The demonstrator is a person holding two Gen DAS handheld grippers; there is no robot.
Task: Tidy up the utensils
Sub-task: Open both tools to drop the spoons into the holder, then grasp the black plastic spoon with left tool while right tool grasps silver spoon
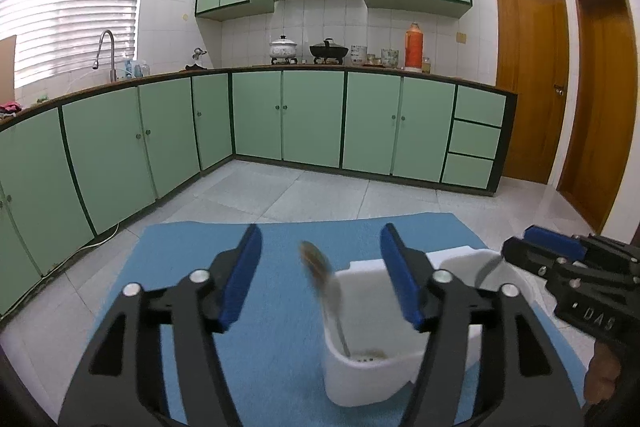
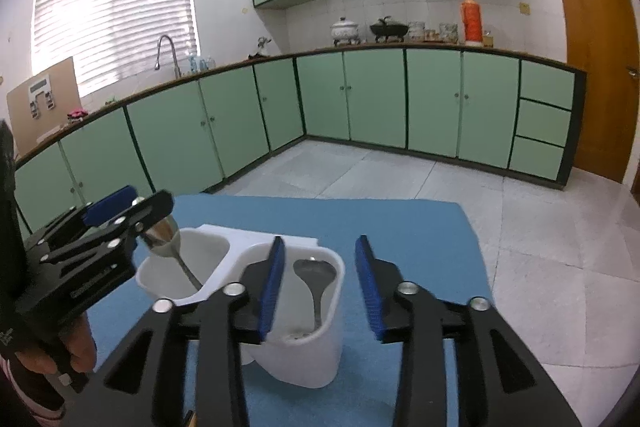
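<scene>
A white two-compartment utensil holder (image 1: pixel 360 383) stands on a blue mat (image 1: pixel 272 307); it also shows in the right wrist view (image 2: pixel 304 359). A metal spoon (image 1: pixel 320 271), motion-blurred, stands handle-down in the left compartment between the open jaws of my left gripper (image 1: pixel 320 279), free of both pads. In the right wrist view this spoon (image 2: pixel 168 243) leans in the left cup, beside the left gripper's fingers (image 2: pixel 120 215). A second spoon (image 2: pixel 314 279) stands in the right compartment. My right gripper (image 2: pixel 320 287) is open and empty above that compartment; it shows in the left wrist view (image 1: pixel 548 247).
The mat (image 2: pixel 400 227) lies on a raised surface above a tiled floor (image 1: pixel 320 191). Green cabinets (image 1: pixel 312 119) line the far walls, with a sink tap (image 1: pixel 106 55), pots and an orange flask (image 1: pixel 414 45) on the counter. Wooden doors (image 1: pixel 532 75) are at right.
</scene>
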